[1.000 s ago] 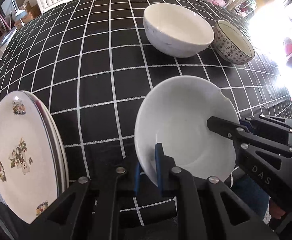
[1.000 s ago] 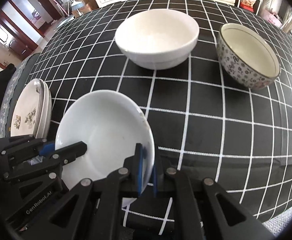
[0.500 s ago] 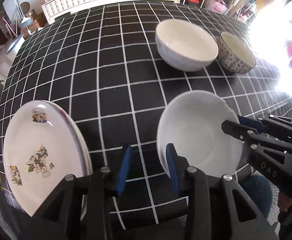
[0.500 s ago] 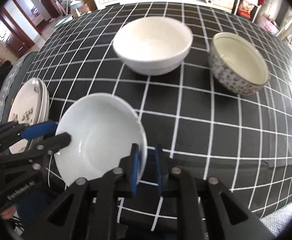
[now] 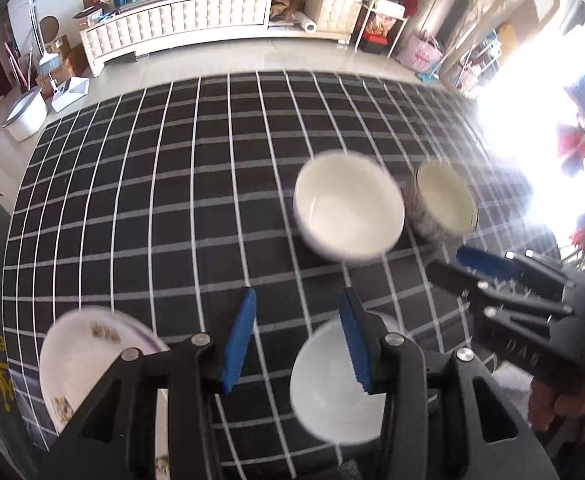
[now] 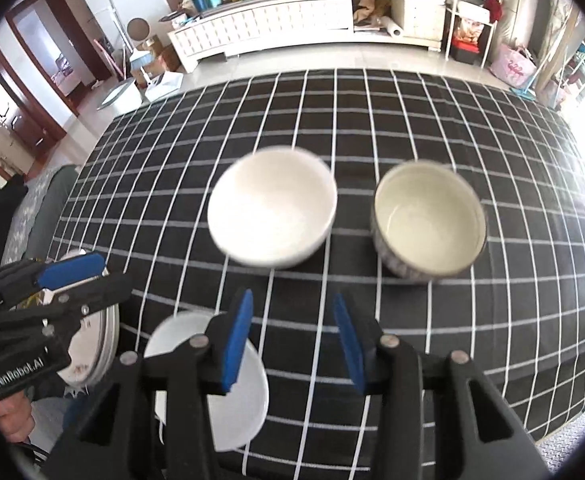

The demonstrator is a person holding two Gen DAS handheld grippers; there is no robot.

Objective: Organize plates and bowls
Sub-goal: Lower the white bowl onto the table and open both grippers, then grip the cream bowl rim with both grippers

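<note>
Black tablecloth point(image 5: 140, 208) with a white grid covers the work surface, with a living room behind it. Left gripper point(image 5: 298, 334): jaws apart, holding nothing, above the cloth. Right gripper point(image 6: 290, 340): jaws likewise apart and empty. Directly below and between the 2 grippers, at the near edge of the table, lies the shallow white dish point(image 5: 332, 392), free of both tools; in the right wrist view the same shallow white dish point(image 6: 228, 392) lies under the left finger. To the left sits a stack of floral plates point(image 5: 80, 364), partly hidden behind the left gripper in the right wrist view. Farther off stand 2 bowls just beside each other: a plain white bowl point(image 6: 272, 216) and a patterned bowl point(image 6: 428, 220). All pieces appear to be glazed ceramic: rigid, fairly heavy, smooth enough to slip, and liable to chip on impact. Judged best hold: pinch the rim wall, 1 pad inside and 1 outside, and keep the piece level. Nesting bowls calls for a slow descent.
</note>
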